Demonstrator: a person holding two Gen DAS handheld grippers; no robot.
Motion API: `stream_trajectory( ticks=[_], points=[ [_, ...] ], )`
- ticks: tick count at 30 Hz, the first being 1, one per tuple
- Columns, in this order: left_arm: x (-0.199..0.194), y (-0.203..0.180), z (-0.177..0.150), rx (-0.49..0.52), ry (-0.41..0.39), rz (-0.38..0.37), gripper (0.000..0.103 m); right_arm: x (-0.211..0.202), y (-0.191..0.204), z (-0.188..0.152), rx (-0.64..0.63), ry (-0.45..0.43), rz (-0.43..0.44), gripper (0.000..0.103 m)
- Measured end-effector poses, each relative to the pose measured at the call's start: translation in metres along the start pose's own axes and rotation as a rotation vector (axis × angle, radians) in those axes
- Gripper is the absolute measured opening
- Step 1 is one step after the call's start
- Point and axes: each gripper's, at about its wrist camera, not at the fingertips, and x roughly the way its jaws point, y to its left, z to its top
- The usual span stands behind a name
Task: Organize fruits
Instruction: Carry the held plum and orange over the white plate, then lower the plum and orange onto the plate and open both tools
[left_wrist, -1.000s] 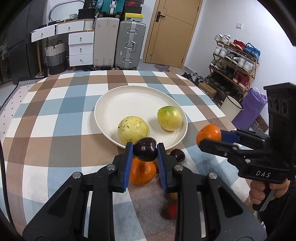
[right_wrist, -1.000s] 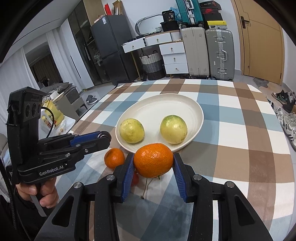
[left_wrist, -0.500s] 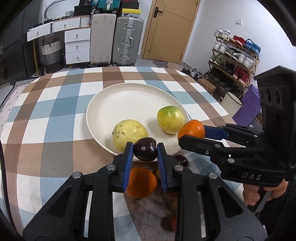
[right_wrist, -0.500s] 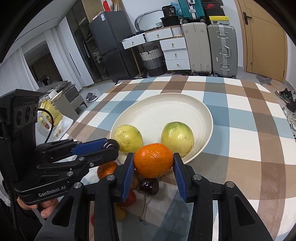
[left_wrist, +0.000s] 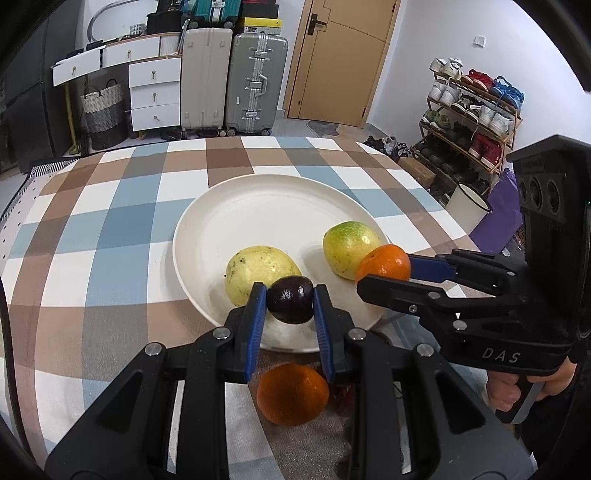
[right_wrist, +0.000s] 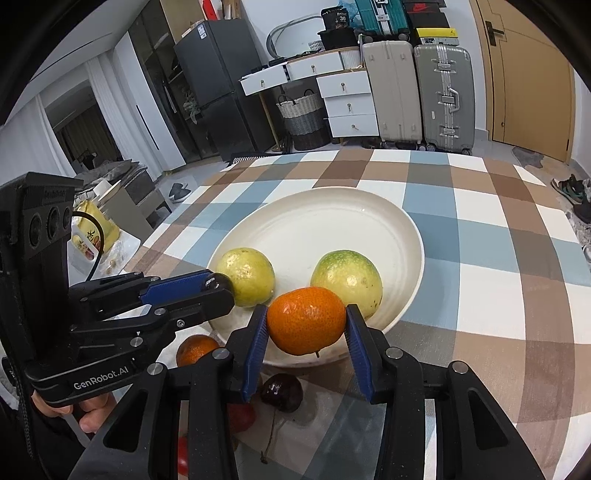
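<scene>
A: While both loads hang over the near rim, note closest things first. Below and behind the left gripper: a loose tangerine on the checked cloth. Below the right gripper: a dark cherry with its stem, plus red fruit I can't identify.

B: Grips?

A: Left jaws clamped on a dark plum, pads pressing both flanks. Right jaws clamped on an orange tangerine, same hold. Neither fruit touches anything below.

B: Ahead of them?

A: White plate. Just beyond the left tips, a yellow fruit; just beyond the right tips, a green-yellow fruit. Far half of the plate is bare. Suitcases and door well beyond, irrelevant.

B: Step?

A: Carrying, I'd judge; placing not yet done. Next calls for lowering each fruit onto bare plate, clear of the two resting ones, then parting the jaws. Round fruit may roll; release low.
</scene>
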Motion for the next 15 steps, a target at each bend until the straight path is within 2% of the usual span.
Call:
stream_trajectory(
  ticks=[7,15],
  points=[
    [0.004,0.000,0.013,0.006,-0.011,0.002,0.023,0.008,-0.004,0.007,0.006,-0.010,-0.006,0.042],
    [0.006,-0.006,0.013,0.034,-0.014,0.002,0.023,0.018,-0.009,0.008,0.014,0.001,-0.017,0.042]
  ],
)
